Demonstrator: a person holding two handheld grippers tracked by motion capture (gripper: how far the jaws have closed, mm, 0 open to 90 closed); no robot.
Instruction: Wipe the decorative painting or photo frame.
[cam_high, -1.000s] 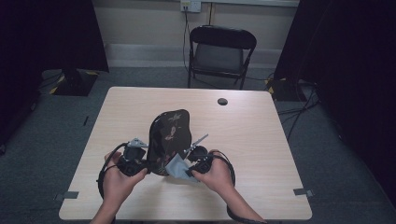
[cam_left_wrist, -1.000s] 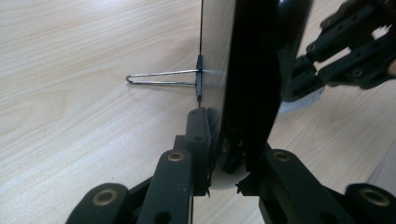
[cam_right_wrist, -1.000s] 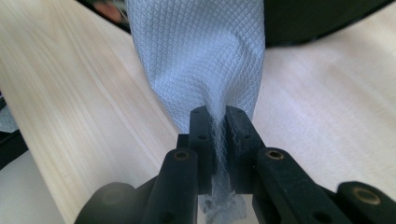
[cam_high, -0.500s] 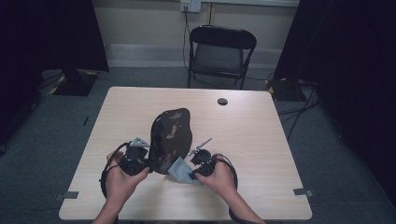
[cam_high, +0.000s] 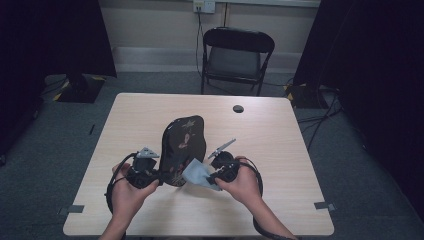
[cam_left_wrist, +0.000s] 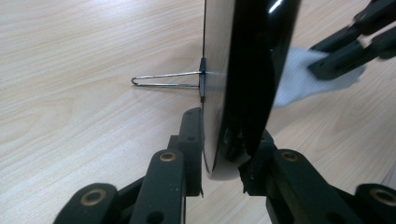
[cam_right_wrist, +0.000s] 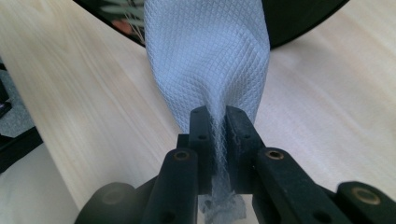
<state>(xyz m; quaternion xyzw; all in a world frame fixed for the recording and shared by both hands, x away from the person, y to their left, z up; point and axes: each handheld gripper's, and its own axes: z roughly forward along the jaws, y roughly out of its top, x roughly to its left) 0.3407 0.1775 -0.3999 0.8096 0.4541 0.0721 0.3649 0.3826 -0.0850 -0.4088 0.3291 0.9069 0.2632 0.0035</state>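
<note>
Worktop (cam_high: 280, 150): pale wood, with a small dark round object (cam_high: 238, 108) near its far edge, well clear of the work. A folding chair (cam_high: 236, 57) stands beyond it.

Dark glossy oval piece (cam_high: 182, 147), patterned face up, propped at a tilt near the worktop's near middle; looks like a mirror or framed panel on a wire stand (cam_left_wrist: 168, 80), though I cannot say which. Its near rim sits between both hands.

Left hand-held gripper (cam_high: 150, 172): jaws on either side of the panel's lower edge, pads against front and back. They have just been opening a little, with the rim between them. Judged: this is the steadying hold, and it must not slacken further or the panel will pivot on its stand.

Right hand-held gripper (cam_high: 220, 172): pressed tight on a bunched corner of the light blue cloth (cam_high: 199, 174), whose free end lies on the glossy face.

Step in hand, as I read it: wiping the face. Do it well by keeping the cloth flat on the surface, stroking away from the held rim, light pressure only. Keep the hard jaw tips off the gloss; only fabric should touch. Re-firm the left hold before each stroke.
</note>
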